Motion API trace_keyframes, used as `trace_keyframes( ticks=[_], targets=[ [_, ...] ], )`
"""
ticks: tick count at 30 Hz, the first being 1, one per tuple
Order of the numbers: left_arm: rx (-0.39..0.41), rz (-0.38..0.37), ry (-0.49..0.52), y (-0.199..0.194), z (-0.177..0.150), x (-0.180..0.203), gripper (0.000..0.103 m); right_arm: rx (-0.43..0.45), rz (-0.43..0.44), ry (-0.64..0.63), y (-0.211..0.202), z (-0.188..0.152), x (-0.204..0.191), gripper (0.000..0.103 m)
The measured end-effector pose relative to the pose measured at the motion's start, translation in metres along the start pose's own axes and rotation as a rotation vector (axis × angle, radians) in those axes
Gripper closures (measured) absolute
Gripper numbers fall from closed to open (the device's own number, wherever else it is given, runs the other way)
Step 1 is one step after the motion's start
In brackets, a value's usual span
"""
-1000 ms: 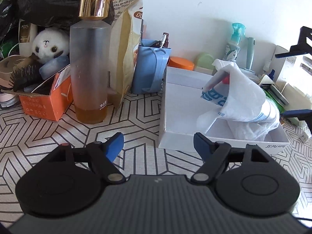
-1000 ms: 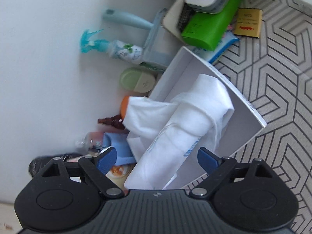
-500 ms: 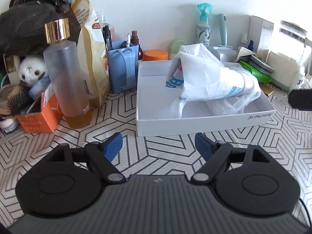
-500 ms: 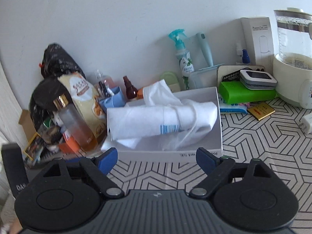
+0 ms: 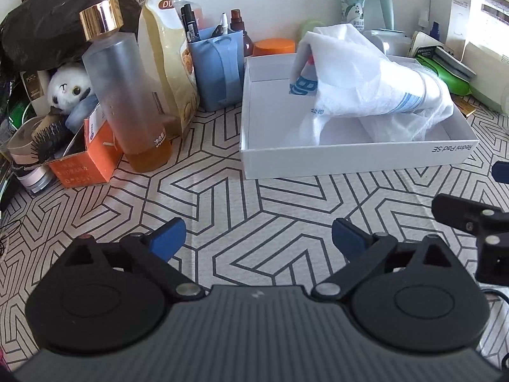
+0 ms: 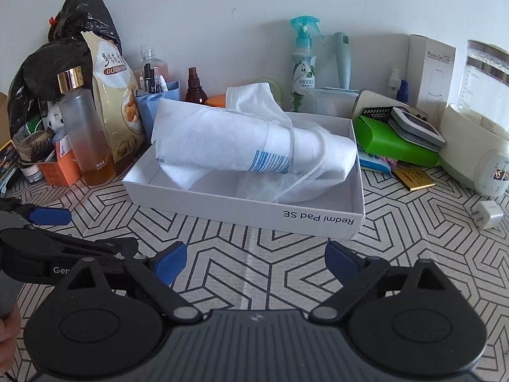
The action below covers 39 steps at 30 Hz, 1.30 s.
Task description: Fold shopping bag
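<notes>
Risk: shopping bag (image 6: 248, 146) is lying rolled in white box (image 6: 318, 219); both jaws, just widening, are gaping empty; box may be dragging along.

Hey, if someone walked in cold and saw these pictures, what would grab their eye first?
Probably the rolled white shopping bag bulging out of the shallow white box mid-table. Next, the tall frosted bottle with a gold cap standing left of the box among clutter. In front, the left tool and right tool hover open and empty over the patterned tabletop.
</notes>
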<state>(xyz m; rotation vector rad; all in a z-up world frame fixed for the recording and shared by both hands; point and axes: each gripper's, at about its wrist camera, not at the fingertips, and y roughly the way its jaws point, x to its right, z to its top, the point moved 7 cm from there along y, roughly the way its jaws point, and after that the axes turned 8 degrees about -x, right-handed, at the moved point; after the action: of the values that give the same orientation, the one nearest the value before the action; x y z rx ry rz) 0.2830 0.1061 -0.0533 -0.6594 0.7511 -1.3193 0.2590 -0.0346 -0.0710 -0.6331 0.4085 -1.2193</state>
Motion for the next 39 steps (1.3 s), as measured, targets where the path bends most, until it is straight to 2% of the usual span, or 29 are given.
trace_keyframes(
  ticks=[1, 9, 14, 19, 23, 31, 39],
  targets=[
    [0.002, 0.004, 0.01, -0.002, -0.001, 0.003, 0.002, -0.001, -0.009, 0.004, 0.001, -0.001, 0.001, 0.002],
    [-0.018, -0.002, 0.024, -0.001, -0.004, 0.01, 0.001, 0.009, -0.033, 0.041, 0.003, -0.005, 0.009, 0.001],
    [-0.06, 0.012, 0.02, 0.007, -0.007, 0.009, 0.001, -0.029, -0.037, -0.011, 0.009, -0.008, 0.004, 0.001],
    [-0.081, -0.007, 0.014, 0.01, -0.01, 0.011, 0.001, -0.019, -0.026, -0.011, 0.007, -0.008, 0.004, 0.001],
    [-0.104, 0.021, 0.031, 0.012, -0.013, 0.014, 0.0, -0.015, -0.026, 0.001, 0.008, -0.008, 0.006, 0.0],
    [-0.096, 0.037, 0.032, 0.012, -0.013, 0.012, 0.0, -0.042, -0.005, 0.015, 0.014, -0.01, 0.007, 0.001],
    [-0.076, 0.074, 0.074, 0.01, -0.011, 0.015, 0.0, -0.046, -0.006, 0.02, 0.015, -0.011, 0.009, 0.001]
  ],
)
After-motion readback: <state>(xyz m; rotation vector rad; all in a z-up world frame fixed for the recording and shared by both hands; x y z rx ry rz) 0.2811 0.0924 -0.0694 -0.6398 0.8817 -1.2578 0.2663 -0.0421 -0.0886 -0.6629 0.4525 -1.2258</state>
